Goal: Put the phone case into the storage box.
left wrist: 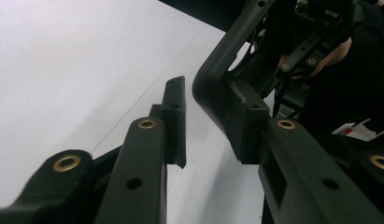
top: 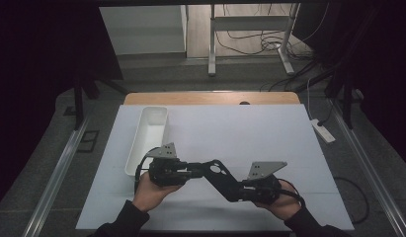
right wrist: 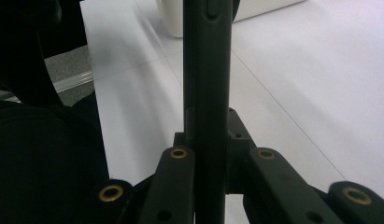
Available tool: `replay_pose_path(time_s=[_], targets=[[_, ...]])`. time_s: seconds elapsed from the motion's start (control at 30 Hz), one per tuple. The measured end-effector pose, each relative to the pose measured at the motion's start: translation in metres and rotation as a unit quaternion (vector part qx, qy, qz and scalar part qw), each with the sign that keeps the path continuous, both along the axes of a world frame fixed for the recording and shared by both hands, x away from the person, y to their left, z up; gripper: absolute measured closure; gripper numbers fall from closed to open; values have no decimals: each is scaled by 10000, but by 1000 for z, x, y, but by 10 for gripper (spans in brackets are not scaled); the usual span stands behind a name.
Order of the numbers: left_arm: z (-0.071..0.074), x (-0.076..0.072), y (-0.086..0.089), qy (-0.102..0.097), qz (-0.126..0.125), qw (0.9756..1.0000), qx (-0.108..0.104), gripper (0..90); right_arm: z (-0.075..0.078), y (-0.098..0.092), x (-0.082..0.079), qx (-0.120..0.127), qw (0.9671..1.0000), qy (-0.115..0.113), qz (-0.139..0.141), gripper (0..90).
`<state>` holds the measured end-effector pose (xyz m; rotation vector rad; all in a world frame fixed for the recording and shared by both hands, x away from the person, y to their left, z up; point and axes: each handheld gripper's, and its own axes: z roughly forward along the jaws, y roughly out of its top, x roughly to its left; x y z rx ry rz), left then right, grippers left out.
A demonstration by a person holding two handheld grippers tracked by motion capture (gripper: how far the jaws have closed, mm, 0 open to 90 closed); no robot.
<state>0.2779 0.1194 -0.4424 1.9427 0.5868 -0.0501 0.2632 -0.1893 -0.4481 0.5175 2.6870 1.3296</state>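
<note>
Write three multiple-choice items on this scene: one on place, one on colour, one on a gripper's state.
1. The white tray lies
A. on the left part of the table
B. at its right edge
C. on the floor

2. The angled bar is
A. white
B. red
C. black

3. The right gripper
A. stands open and empty
B. is shut on the bar
C. lies on the table

Answers: 1 A, the high view shows the tray at the left. 2 C, the bar is black throughout. 3 B, both pads press its sides in the right gripper view.
</note>
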Motion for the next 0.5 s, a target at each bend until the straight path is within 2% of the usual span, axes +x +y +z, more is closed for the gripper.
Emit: replay_pose_path(time_s=[0.17, 0.3, 0.5], targets=[[0, 0, 0, 30, -48, 10000, -31, 761, -1, 1, 0, -16, 10000, -33, 34, 848], [0, 1, 2, 98, -129, 9996, -237, 801, -1, 1, 0, -47, 10000, -60, 12, 847], [-1, 2, 2, 118, -129, 9993, -322, 815, -3, 2, 1, -113, 9999, -80, 0, 845]])
